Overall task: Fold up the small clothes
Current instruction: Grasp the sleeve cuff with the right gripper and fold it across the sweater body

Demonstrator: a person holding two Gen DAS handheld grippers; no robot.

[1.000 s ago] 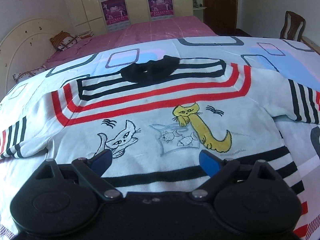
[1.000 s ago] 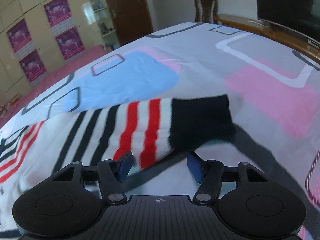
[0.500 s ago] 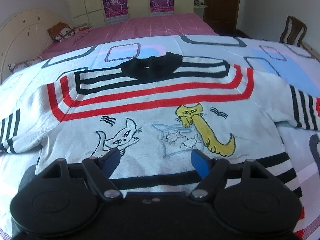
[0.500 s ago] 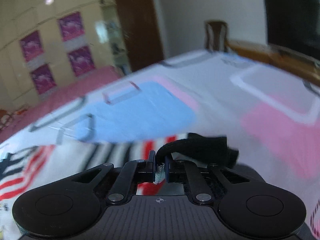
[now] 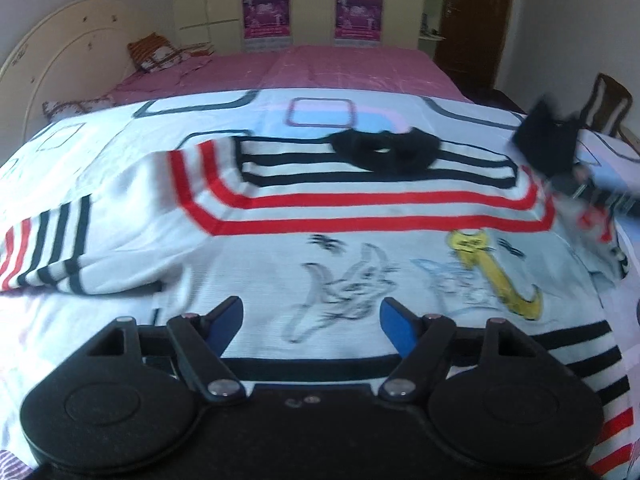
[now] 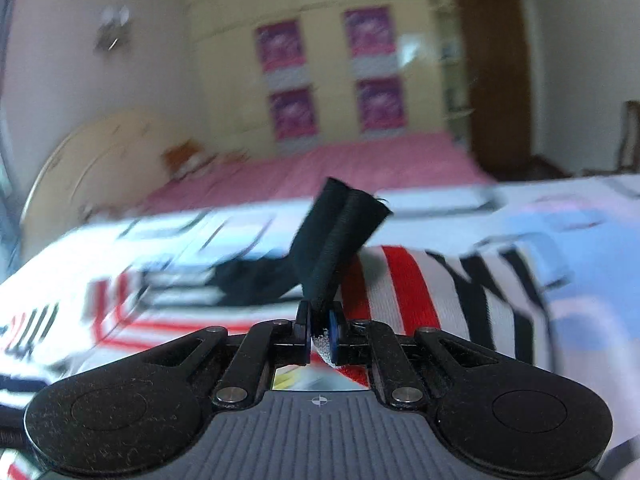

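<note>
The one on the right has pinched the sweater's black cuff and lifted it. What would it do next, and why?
Probably carry the cuff across and lay it on the sweater chest. The right gripper has its jaws shut on it, and the sleeve is already lifted, while the body lies flat.

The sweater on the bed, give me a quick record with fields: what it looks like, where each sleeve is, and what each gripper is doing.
garment: white sweater with red and black stripes, black collar, cat drawings on the chest
surface: patterned bedspread
left sleeve: lying flat, stretched outward
right sleeve: black cuff pinched and lifted off the bedspread
right gripper: shut on the cuff
left gripper: jaws apart above the hem, nothing between them; they have just been closing somewhat
fold state: body spread flat, not yet folded
</note>
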